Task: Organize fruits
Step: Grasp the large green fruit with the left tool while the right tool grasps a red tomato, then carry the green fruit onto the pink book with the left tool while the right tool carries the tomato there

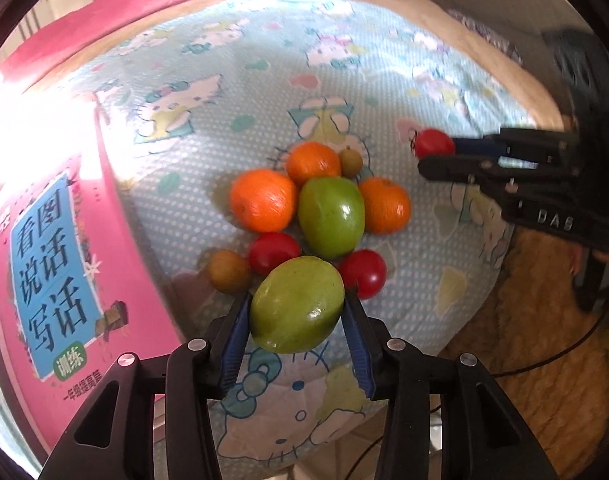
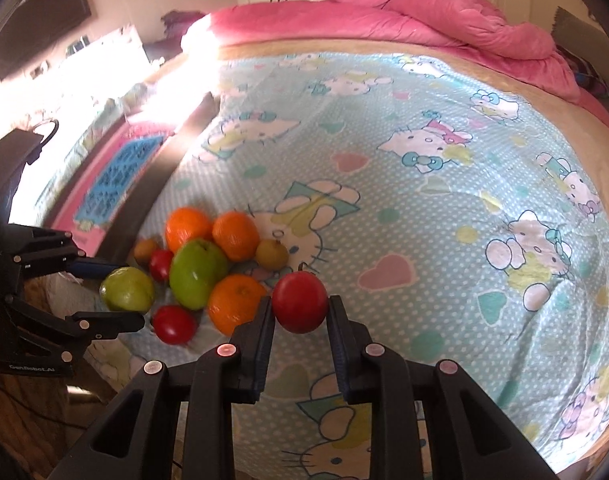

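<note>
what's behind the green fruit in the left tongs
Behind the held green fruit sit two tomatoes and a second green fruit. The held fruit covers their near edges and the sheet between.

I see a bed (image 2: 444, 200) covered by a pale blue cartoon-cat sheet (image 1: 264, 60). On the sheet lies a tight cluster of fruit: three oranges (image 1: 263, 200), one green apple (image 1: 331, 216) in the middle, two red tomatoes (image 1: 273, 252) on the near side, and two small brownish fruits (image 1: 228, 271) at the cluster's edges. A rumpled pink quilt (image 2: 424, 12) is heaped along the far edge of the bed. A pink book (image 1: 52, 264) with a blue title panel sits at the left side.
</note>
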`<move>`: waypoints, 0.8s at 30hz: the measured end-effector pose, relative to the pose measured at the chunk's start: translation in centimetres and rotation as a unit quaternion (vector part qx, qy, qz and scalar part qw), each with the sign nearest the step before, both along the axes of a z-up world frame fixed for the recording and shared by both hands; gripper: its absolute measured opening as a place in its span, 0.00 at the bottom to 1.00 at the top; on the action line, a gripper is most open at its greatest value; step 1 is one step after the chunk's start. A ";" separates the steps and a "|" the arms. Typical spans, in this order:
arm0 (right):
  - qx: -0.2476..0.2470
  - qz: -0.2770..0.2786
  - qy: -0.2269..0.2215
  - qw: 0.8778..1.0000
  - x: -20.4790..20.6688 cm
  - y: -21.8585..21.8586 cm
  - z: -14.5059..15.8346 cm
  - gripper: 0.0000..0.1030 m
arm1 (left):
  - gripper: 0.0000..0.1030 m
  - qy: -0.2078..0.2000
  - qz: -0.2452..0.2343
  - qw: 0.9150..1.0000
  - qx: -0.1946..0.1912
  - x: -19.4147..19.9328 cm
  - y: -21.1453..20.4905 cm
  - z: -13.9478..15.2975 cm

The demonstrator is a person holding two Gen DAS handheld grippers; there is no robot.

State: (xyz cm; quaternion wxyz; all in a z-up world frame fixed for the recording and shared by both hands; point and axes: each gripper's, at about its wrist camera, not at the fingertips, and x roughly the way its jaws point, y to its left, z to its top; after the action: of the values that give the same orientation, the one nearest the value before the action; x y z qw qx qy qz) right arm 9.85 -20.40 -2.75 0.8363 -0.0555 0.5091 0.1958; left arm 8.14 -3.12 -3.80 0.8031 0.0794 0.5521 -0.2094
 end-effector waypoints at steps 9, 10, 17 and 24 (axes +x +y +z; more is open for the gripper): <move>0.072 -0.010 -0.041 0.997 -0.7 1.3 1.7 0.26 | 0.45 -0.018 0.052 0.998 -0.040 -0.1 3.2 2.7; 0.079 -0.006 -0.043 0.996 -0.8 1.6 1.9 0.26 | 0.45 -0.018 0.059 0.997 -0.047 -0.2 3.8 2.9; 0.098 0.026 -0.055 0.993 -1.9 4.0 2.5 0.26 | 0.46 -0.030 0.109 0.992 -0.060 -1.3 7.4 4.0; 0.110 0.061 -0.061 0.990 -3.1 6.9 2.9 0.26 | 0.46 -0.038 0.166 0.984 -0.057 -2.2 11.7 4.0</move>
State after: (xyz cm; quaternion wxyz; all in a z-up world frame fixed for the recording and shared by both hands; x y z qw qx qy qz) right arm 6.72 -13.51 0.13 0.8533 -0.0057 0.4282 0.2973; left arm 5.97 8.60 0.21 0.8501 -0.0508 0.5143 -0.1013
